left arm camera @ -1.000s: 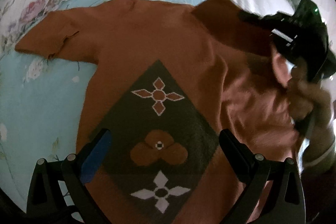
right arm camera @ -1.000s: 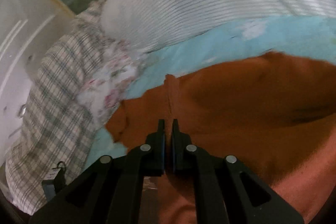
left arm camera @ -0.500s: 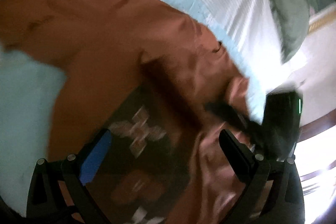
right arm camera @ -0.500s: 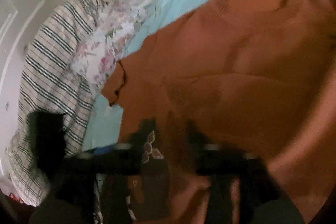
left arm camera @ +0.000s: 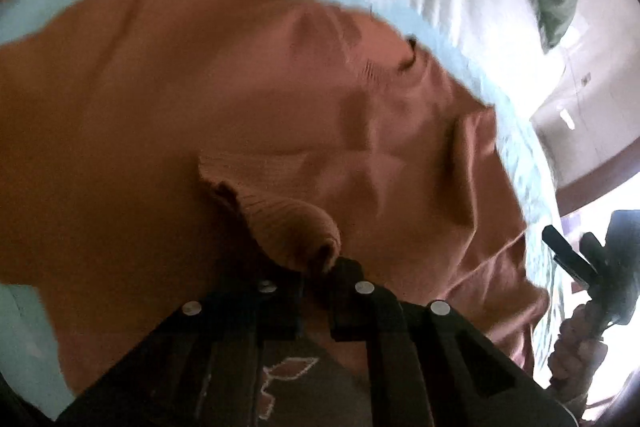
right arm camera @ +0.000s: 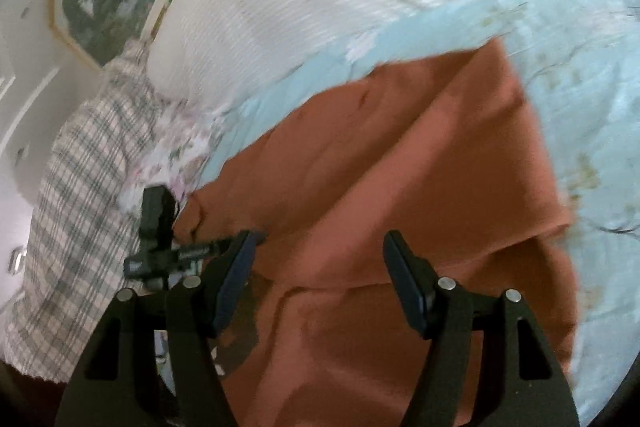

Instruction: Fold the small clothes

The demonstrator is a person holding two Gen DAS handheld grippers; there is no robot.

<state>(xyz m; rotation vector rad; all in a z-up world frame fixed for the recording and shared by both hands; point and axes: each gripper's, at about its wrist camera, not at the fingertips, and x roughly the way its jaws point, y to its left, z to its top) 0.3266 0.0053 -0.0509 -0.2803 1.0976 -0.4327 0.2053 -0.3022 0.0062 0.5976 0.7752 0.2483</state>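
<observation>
A: We find the rust-orange knit sweater spread on the pale-blue floral bed sheet. Left tool?

B: Closed, we note, pinching a ribbed rolled cuff. Right tool gapes wide, holding nothing, above the cloth.

Knit cloth on cotton bedding

The sweater is matt ribbed knit; the bedsheet smooth cloth; the claw fingers matt plastic.
</observation>
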